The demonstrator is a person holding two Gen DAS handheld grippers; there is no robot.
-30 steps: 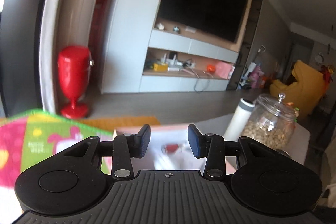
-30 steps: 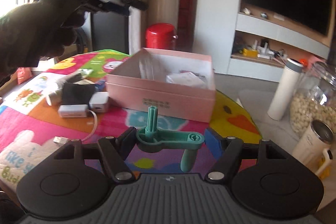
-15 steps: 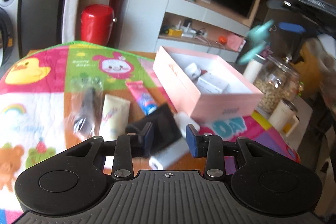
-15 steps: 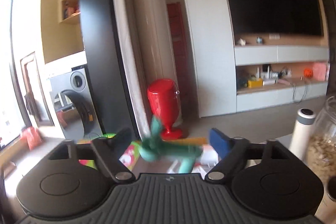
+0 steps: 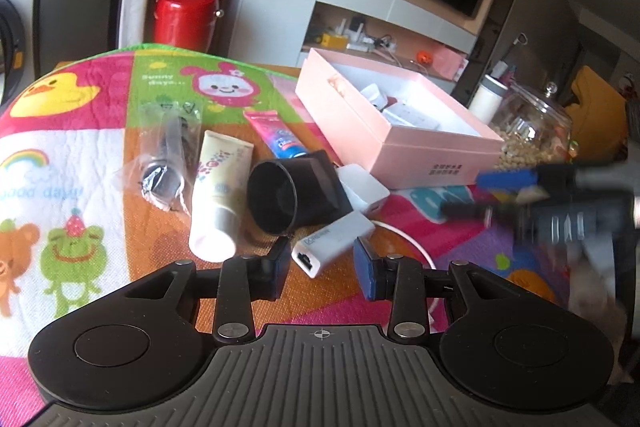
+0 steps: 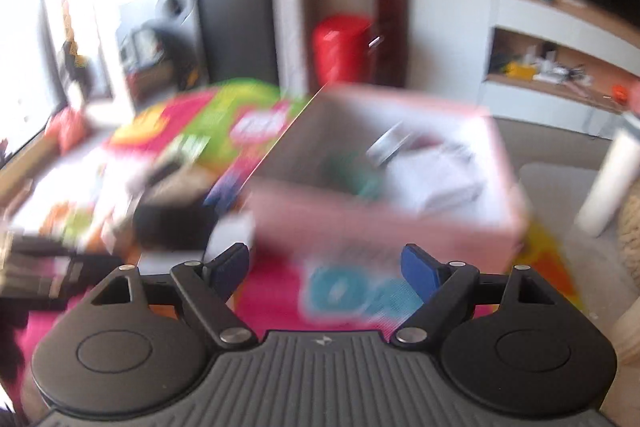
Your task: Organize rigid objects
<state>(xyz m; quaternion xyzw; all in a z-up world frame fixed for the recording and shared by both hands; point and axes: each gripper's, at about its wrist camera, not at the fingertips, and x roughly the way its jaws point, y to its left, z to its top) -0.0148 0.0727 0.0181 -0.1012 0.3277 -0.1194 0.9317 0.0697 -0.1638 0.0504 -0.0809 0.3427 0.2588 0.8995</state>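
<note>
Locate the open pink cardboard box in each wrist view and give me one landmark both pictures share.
Left wrist view: the open pink cardboard box sits right of centre on the colourful cartoon-print mat, beyond the black cup.
Right wrist view: the box fills the centre, blurred, just ahead of the open right hand-held gripper.
Shared landmark: the red cylindrical bin on the floor behind the table.

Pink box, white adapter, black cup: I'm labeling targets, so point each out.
pink box (image 5: 424,157), left wrist view, near side wall
white adapter (image 5: 332,241), left wrist view, top face
black cup (image 5: 280,201), left wrist view, open mouth
</note>
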